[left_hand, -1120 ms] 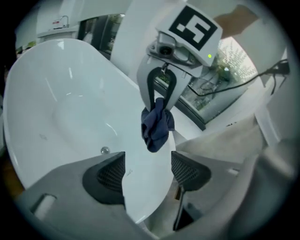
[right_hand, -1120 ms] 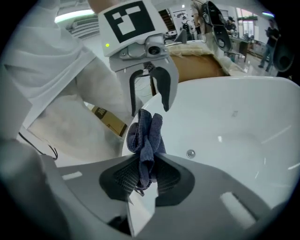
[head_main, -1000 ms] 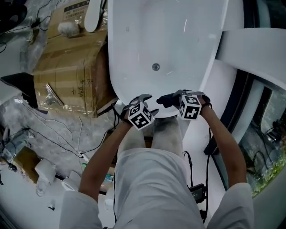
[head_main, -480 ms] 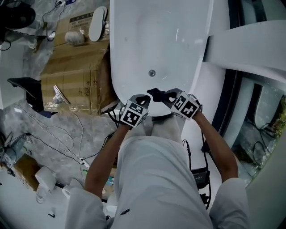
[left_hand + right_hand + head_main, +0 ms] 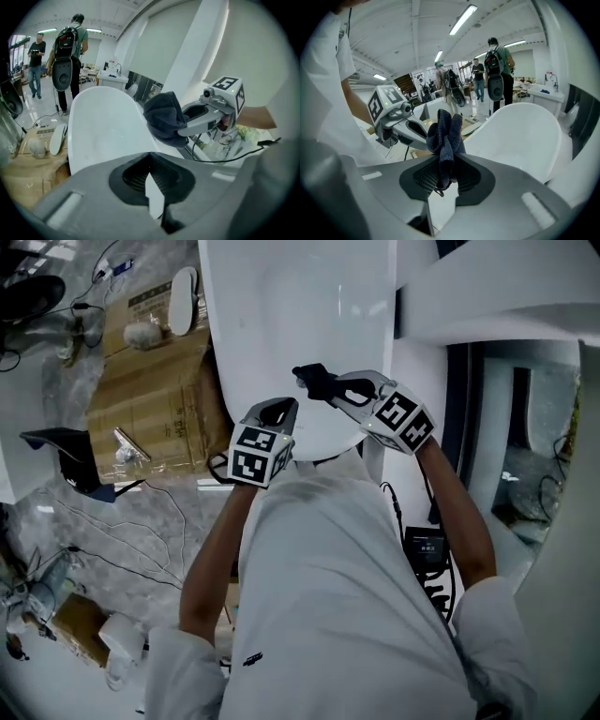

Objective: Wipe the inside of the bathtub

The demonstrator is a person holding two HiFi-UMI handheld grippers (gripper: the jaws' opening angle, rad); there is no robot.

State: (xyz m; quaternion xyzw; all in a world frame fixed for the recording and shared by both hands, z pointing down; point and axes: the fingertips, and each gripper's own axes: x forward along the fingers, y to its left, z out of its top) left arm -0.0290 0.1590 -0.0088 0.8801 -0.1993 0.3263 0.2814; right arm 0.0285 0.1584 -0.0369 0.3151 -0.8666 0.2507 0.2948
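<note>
So the right gripper (image 5: pixel 325 387) has its jaws clamped tight on a bunched-up dark blue cloth (image 5: pixel 311 380), and it's holding it up over the near end of the glossy white oval bathtub (image 5: pixel 281 315). The left gripper (image 5: pixel 285 407) is just beside it on the left, jaws pressed together with nothing in them. A taped brown cardboard box (image 5: pixel 150 399) sits against the tub's left side.

One bathtub (image 5: pixel 281 315) lies at twelve o'clock, one cardboard box (image 5: pixel 155 399) at ten. There is one left gripper (image 5: pixel 284 409), one right gripper (image 5: pixel 326 390), one cloth (image 5: pixel 313 381).
</note>
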